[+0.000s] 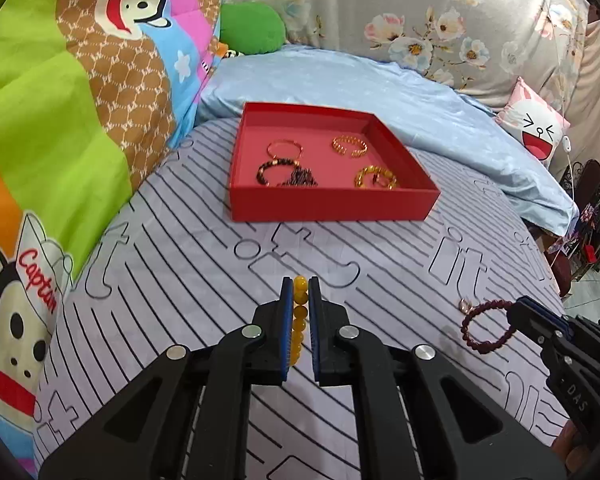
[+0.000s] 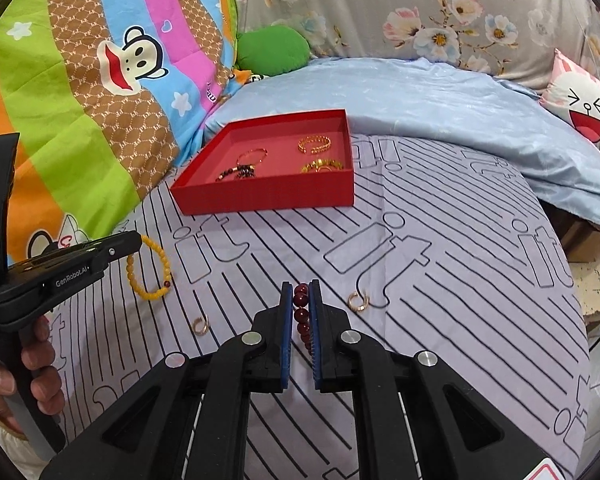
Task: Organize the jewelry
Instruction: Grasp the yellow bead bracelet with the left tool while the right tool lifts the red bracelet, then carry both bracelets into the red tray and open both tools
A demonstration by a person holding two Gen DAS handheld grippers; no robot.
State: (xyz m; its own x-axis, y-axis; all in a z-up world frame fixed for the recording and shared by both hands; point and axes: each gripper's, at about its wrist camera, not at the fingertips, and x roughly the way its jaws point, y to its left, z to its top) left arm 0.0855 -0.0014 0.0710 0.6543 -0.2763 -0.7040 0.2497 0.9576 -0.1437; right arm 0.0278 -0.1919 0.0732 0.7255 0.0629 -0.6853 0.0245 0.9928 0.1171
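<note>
A red box [image 1: 332,204] [image 2: 268,196] sits on the striped bedsheet and holds several bracelets, gold ones [image 1: 350,146] and dark beaded ones [image 1: 286,172]. My left gripper [image 1: 300,286] is shut on a yellow bead bracelet [image 1: 299,320], which also shows in the right wrist view [image 2: 148,268]. My right gripper [image 2: 300,288] is shut on a dark red bead bracelet [image 2: 302,316], seen in the left wrist view [image 1: 486,326] on the sheet. Two small gold rings [image 2: 358,302] [image 2: 201,325] lie on the sheet.
A cartoon monkey quilt [image 1: 60,120] rises at the left. A light blue blanket [image 1: 380,88] lies behind the box, with a green cushion [image 1: 252,28] and a white face cushion [image 1: 536,128]. The bed's edge falls off at the right.
</note>
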